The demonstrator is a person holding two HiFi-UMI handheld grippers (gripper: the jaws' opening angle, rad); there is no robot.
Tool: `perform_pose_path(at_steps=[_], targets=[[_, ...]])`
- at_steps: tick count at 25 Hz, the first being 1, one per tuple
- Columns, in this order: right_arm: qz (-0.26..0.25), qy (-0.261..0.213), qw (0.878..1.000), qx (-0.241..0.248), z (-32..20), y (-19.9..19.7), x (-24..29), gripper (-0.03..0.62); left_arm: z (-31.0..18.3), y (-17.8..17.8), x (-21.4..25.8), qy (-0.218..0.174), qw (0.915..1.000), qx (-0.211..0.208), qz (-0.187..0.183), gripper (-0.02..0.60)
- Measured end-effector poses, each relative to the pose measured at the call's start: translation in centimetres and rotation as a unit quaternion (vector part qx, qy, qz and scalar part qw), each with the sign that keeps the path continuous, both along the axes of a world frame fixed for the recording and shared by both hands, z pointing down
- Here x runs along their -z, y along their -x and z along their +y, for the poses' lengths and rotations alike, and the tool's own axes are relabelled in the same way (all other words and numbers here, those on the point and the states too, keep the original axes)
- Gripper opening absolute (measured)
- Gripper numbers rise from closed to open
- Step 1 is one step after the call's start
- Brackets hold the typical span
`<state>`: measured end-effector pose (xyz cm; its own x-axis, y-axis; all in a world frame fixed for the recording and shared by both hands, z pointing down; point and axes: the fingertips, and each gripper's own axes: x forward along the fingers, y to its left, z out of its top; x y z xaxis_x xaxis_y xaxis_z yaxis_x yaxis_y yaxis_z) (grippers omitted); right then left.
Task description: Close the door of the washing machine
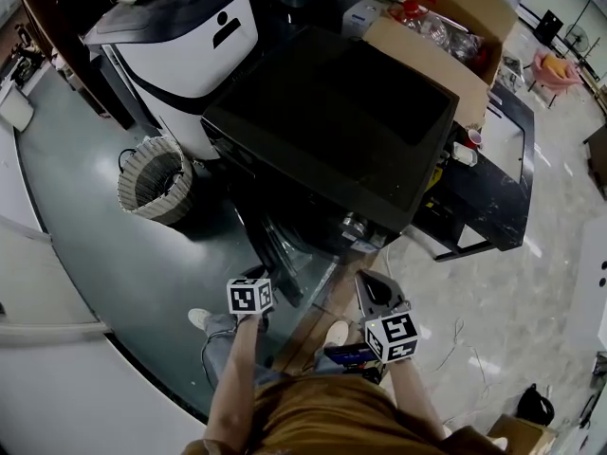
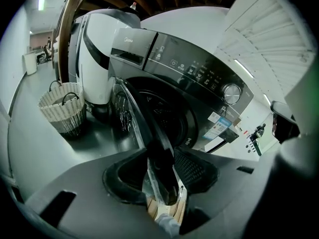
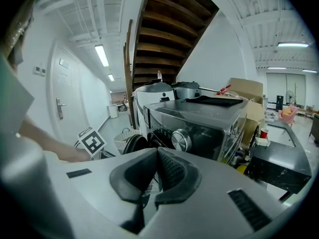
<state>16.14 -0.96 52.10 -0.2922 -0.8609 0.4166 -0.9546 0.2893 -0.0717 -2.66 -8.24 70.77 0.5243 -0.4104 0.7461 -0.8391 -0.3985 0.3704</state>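
Slippage looms: left claw (image 2: 160, 169), spread astride the door (image 2: 142, 128) edge, could lose it mid-push; right claw (image 3: 155, 173) sits pressed together.

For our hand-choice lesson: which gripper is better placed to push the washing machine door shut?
Likely left: the left gripper has open jaws straddling the door edge; the right gripper is shut, away from it.

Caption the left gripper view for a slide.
Left gripper, jaws apart, straddles the edge of the open washing machine door.
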Motion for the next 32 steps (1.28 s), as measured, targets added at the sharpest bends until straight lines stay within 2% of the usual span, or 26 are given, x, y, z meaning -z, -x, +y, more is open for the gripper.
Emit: perform_pose_path(at_steps=[8, 17, 28, 32], targets=[[0.001, 0.004, 1.000, -0.013, 0.1, -1.3, -0.5, 0.013, -1.2, -2.8, 0.0, 0.011, 0.9995, 0.005, 0.030, 0.187], [0.003, 0.012, 0.999, -0.049, 1.3, -4.4, -0.7, 0.012, -2.4, -6.3, 0.4, 0.013, 0.9985, -0.017, 0.049, 0.187], [0.002, 0.018, 0.996, -0.086, 2.1, -7.8, -1.4, 0.012, -4.1, -9.3, 0.3, 0.019, 0.9969, -0.006, 0.076, 0.187], [0.000, 0.021, 0.996, -0.092, 2.0, -8.7, -1.8, 0.012, -4.7, -10.3, 0.2, 0.023, 0.9963, 0.009, 0.083, 0.187]])
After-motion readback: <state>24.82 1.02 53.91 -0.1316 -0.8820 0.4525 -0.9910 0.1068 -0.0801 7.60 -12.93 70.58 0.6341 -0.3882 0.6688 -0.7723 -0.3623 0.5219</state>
